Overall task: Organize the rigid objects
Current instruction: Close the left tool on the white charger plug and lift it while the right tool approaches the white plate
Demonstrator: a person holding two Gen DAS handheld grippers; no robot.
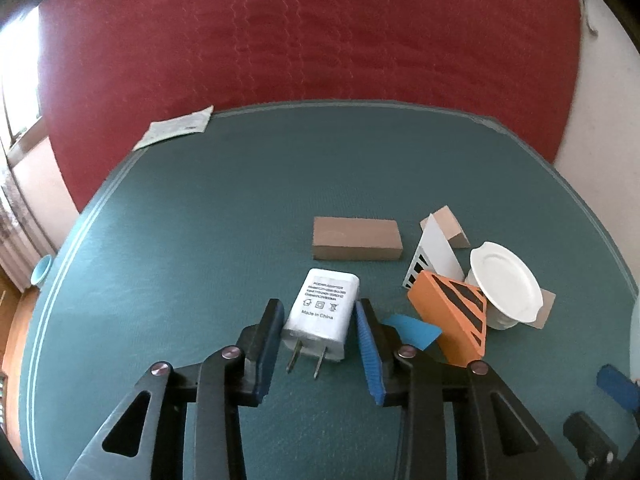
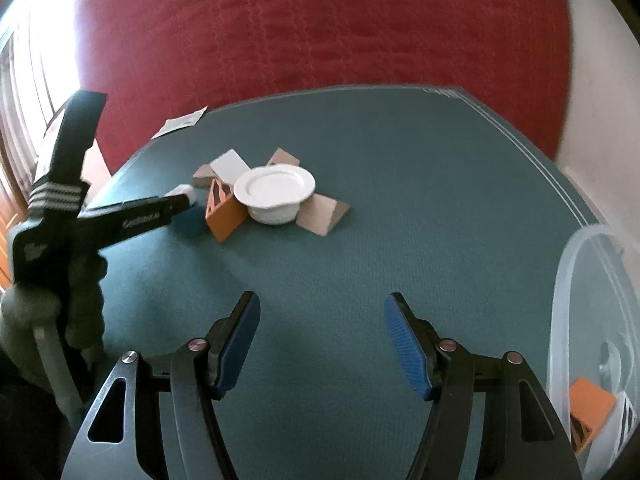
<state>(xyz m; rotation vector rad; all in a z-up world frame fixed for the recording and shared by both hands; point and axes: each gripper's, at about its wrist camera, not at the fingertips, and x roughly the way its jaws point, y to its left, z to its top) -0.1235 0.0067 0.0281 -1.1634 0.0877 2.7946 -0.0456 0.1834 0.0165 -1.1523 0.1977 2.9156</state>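
A white power adapter (image 1: 320, 314) lies on the green table mat (image 1: 200, 240), prongs toward the camera. My left gripper (image 1: 318, 310) is open, its jaws on either side of the adapter, with small gaps showing. To its right lie an orange striped box (image 1: 448, 316), a white plate on a white cup (image 1: 506, 280), a brown box (image 1: 356, 239) and a blue piece (image 1: 412, 330). My right gripper (image 2: 320, 308) is open and empty over bare mat. In the right wrist view the left gripper's body (image 2: 120, 220) reaches toward the pile with the plate (image 2: 275, 184).
A clear plastic bin (image 2: 580, 300) at the right edge holds an orange box (image 2: 590, 404). A paper sheet (image 1: 176, 128) lies at the mat's far left corner. A red bedspread (image 1: 320, 32) lies beyond the table. Cardboard wedges (image 2: 324, 212) surround the plate.
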